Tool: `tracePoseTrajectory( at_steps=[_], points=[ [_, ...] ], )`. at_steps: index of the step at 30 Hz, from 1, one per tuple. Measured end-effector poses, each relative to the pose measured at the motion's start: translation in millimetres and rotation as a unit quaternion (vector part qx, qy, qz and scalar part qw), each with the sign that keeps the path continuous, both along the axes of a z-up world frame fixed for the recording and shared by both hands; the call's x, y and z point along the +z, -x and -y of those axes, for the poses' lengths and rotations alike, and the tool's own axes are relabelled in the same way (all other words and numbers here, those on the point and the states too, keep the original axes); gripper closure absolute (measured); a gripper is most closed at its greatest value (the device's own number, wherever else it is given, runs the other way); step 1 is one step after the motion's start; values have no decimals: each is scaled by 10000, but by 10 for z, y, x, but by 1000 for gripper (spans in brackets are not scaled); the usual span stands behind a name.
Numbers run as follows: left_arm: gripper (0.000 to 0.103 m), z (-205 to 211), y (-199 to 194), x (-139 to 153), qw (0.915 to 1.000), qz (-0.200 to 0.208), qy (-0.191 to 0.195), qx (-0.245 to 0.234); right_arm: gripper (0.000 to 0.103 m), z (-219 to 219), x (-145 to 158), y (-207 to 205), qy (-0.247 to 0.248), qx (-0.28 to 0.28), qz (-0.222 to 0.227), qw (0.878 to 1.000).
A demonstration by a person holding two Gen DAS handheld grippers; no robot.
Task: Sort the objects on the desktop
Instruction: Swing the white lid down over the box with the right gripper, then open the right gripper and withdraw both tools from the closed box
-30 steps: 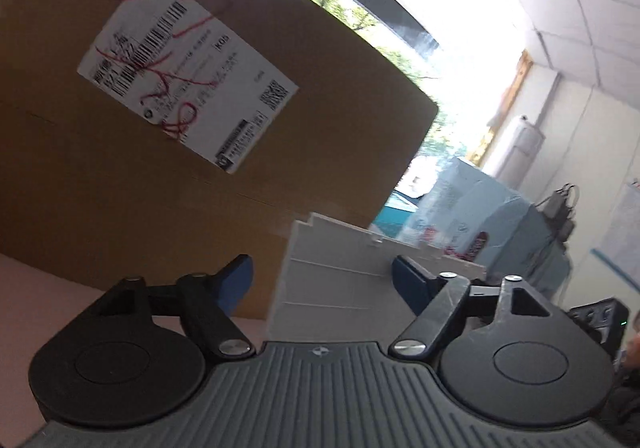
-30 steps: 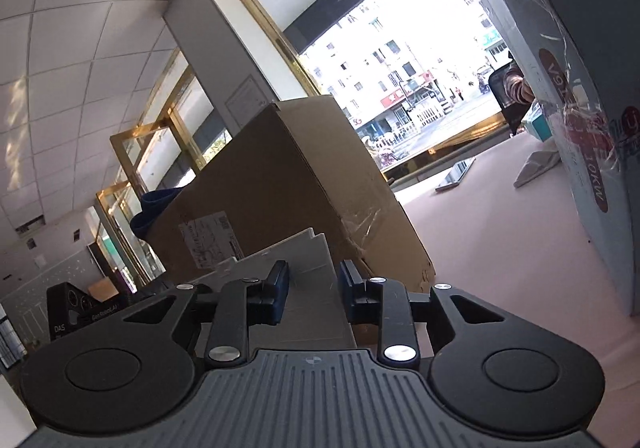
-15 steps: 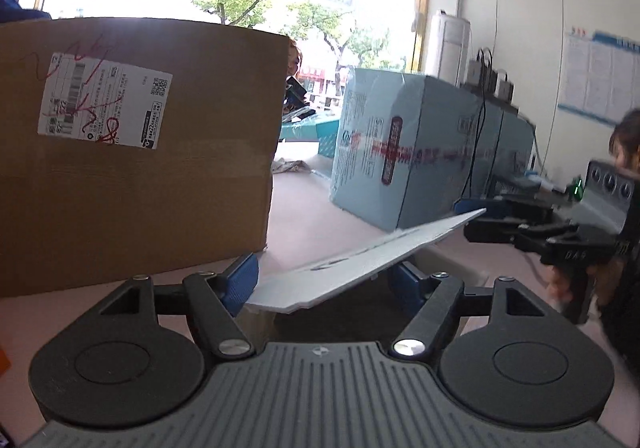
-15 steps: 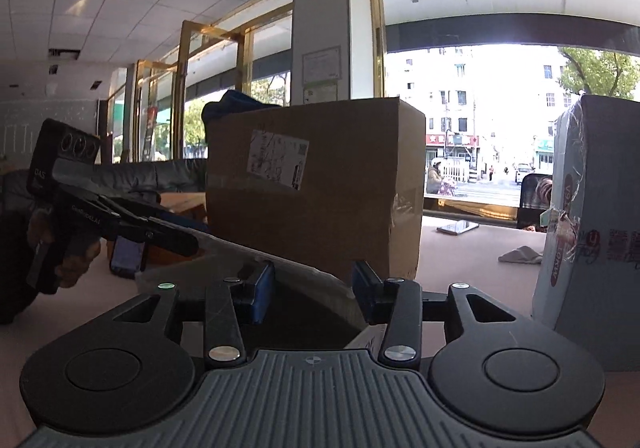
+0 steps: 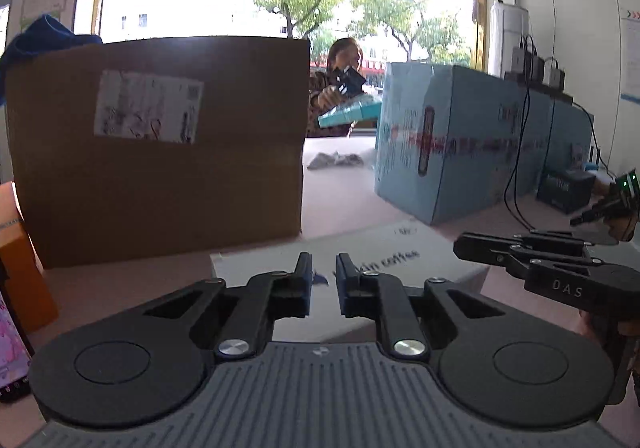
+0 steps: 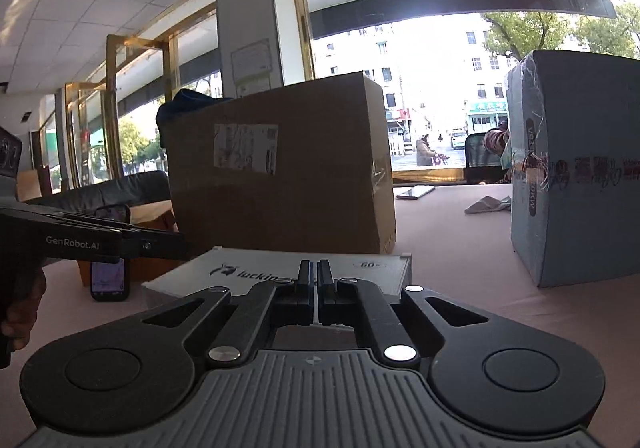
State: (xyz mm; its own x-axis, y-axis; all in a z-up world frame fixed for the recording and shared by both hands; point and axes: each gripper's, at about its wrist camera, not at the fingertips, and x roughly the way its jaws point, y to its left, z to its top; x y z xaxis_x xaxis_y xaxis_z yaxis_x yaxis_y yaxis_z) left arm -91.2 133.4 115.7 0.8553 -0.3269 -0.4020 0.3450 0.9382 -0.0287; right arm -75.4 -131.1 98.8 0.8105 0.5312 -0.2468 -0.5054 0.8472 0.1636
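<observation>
Your white coffee box point(image 5: 360, 248) lies flat on the pale pink table point(image 5: 340, 204), printed face up. It is a thin, rectangular carton of smooth matte card with dark lettering and a small logo. In the left wrist view its long axis runs from lower left up to the right, so the far corner points toward the blue carton point(image 5: 460, 152). In the right wrist view the same box point(image 6: 256, 268) sits just ahead of your fingers, in front of the brown carton point(image 6: 280, 176).

Your left gripper point(image 5: 323, 282) hangs over the near edge of the box with a narrow gap between its fingers; nothing sits in that gap. Your right gripper point(image 6: 313, 280) has its fingers drawn almost together, only a slit between them, and you cannot tell whether a thin edge of the box is caught there.

The brown carton is plain corrugated card, closed and taped, with a white shipping label point(image 6: 246, 148) on its face and a dark blue cloth point(image 5: 44, 36) draped on top. The blue carton is wrapped in glossy clear film with red print. Both are shut, so their contents are hidden. An orange box point(image 5: 24, 260) stands at the left, a phone point(image 6: 109, 272) leans upright near it, and a crumpled grey cloth point(image 5: 336, 160) lies on the table farther back.
</observation>
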Motion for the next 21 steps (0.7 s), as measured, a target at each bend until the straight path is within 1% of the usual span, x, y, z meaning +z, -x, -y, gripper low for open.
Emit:
tracePoseTrajectory(
  at_steps=[1,3,6,8,9,11,13,14,15,16,17,18,19,21],
  points=[
    [98,34,7,-64,9999,-33,-96,-23,100,-8,-34,12,33,-3,17,10000],
    [100,52,67,-162,9998,129,-163,-12,101,-15,-100,31,68,-27,100,9999],
    [100,-21,102,-256,9995,280,169,4,101,-22,-152,69,10,-116,146,9998],
    [100,-18,148,-314,9989,433,171,31,101,9,-163,91,-66,-142,114,9998],
    [100,15,176,-331,9986,516,84,81,101,42,-171,109,-124,-146,103,9998],
    [100,118,198,-312,9979,588,-102,248,101,31,-154,122,-75,-193,136,9997],
    [100,196,179,-233,9984,452,-125,328,100,77,-131,155,-185,-254,125,9994],
    [98,248,198,-189,9985,446,-57,319,96,138,-107,192,-322,-315,84,9989],
    [83,341,260,-148,9980,570,-1,279,89,209,-71,243,-386,-493,86,9980],
    [64,440,328,-108,9972,714,52,234,56,285,-29,301,-414,-725,107,9965],
    [3,564,374,-97,9967,777,91,236,19,360,12,359,-442,-957,128,9943],
    [0,693,416,-92,9962,827,128,246,18,470,32,424,-491,-1351,90,9896],
    [0,821,459,-86,9957,876,165,256,18,575,24,470,-529,-1683,-22,9843],
    [0,1095,521,-120,9955,938,-5,-107,18,755,-21,545,-577,-2192,-273,9736]
  ],
)
